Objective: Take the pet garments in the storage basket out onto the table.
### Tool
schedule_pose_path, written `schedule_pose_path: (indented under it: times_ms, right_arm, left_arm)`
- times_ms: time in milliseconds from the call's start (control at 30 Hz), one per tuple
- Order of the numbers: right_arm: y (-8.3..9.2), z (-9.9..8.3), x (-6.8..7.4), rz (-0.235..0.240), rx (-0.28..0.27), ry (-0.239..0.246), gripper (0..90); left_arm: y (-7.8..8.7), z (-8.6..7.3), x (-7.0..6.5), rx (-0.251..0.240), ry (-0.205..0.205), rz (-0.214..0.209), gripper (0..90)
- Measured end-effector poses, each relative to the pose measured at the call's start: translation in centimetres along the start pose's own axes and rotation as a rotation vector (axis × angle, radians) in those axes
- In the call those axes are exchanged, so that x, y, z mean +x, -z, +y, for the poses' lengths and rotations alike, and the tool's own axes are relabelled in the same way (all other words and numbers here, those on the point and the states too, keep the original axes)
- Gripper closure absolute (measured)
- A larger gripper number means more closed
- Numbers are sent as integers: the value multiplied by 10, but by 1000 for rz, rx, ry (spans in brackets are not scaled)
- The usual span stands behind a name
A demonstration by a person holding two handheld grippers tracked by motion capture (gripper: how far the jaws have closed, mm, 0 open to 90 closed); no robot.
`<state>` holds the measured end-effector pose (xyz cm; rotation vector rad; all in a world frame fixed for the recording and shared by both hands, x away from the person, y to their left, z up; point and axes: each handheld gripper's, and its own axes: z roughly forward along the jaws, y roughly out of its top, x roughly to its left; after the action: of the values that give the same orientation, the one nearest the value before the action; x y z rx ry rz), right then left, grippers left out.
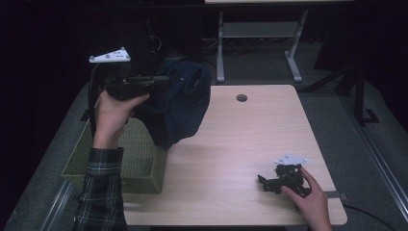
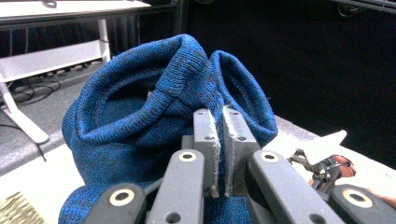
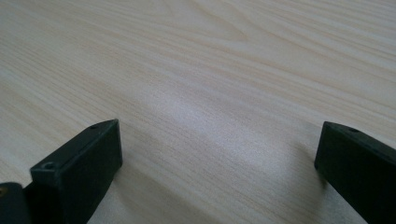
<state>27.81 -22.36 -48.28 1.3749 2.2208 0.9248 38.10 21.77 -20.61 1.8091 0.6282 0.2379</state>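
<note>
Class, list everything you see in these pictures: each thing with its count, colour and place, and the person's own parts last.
Sweater: one, dark blue knit, hanging lifted above the basket and the table's left edge.
Basket: one, olive green woven, at the table's left side.
Table: one, light wood, centre; a round hole near its far edge.
Left gripper: one, black, shut on the sweater.
Right gripper: one, black, jaws open, low over the table at near right.
Hands: two; the left sleeve is plaid.

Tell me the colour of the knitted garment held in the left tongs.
Blue, flecked with darker thread. The garment shows best in the left gripper view.
</note>
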Motion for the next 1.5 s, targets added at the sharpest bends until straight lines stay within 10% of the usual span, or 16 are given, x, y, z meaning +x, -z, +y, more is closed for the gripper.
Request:
schedule_pose_path:
  times_ms: [700, 1500]
  right_arm:
    - [0, 0, 0, 3, 0, 0, 4]
    - [0, 0, 0, 6, 0, 5, 4]
  left_arm:
    - [-91, 1, -28, 73, -32, -126, 855]
    - [-171, -28, -47, 146, -27, -164, 855]
